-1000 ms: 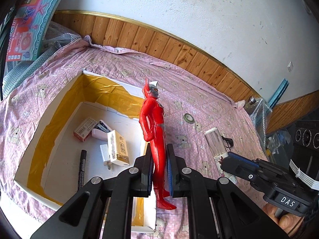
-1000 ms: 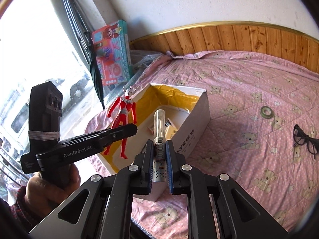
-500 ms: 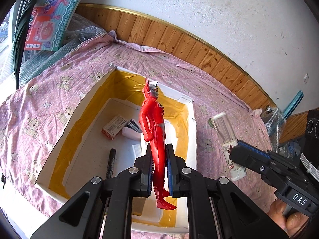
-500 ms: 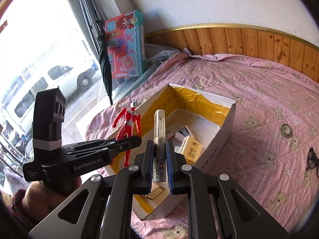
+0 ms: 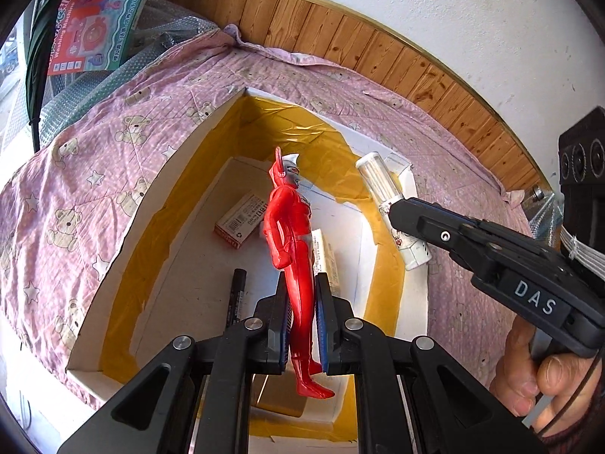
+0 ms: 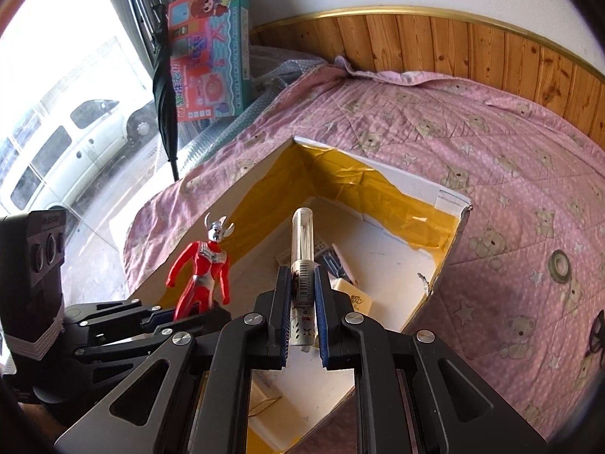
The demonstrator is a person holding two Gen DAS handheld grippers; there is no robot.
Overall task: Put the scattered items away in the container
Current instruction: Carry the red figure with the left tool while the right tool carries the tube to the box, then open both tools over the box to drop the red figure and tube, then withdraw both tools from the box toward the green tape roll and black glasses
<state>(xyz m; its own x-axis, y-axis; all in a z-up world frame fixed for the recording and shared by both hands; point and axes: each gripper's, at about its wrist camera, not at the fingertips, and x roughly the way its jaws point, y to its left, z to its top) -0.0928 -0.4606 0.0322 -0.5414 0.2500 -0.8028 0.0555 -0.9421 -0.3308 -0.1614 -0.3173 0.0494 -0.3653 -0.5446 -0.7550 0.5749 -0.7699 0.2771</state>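
My left gripper (image 5: 302, 317) is shut on a red hero figure (image 5: 293, 234), held upright by its legs above the open white box (image 5: 124, 227) with yellow-taped inner walls. My right gripper (image 6: 302, 314) is shut on a clear plastic tube (image 6: 302, 242) with a white labelled base, also above the box (image 6: 450, 265). In the left wrist view the right gripper (image 5: 397, 208) holds the tube (image 5: 382, 185) over the box's right wall. In the right wrist view the left gripper (image 6: 189, 312) holds the figure (image 6: 204, 268) over the box's left wall.
Inside the box lie a red-and-white carton (image 5: 242, 221), a black marker (image 5: 237, 295) and a yellowish carton (image 6: 353, 297). The box sits on a pink bear-print quilt (image 6: 491, 174). A tape roll (image 6: 559, 265) and glasses (image 6: 595, 335) lie on the quilt at right. A toy package (image 6: 210, 49) leans at the back.
Both grippers have moved toward and over the box with their items still held. The box now fills more of each view.
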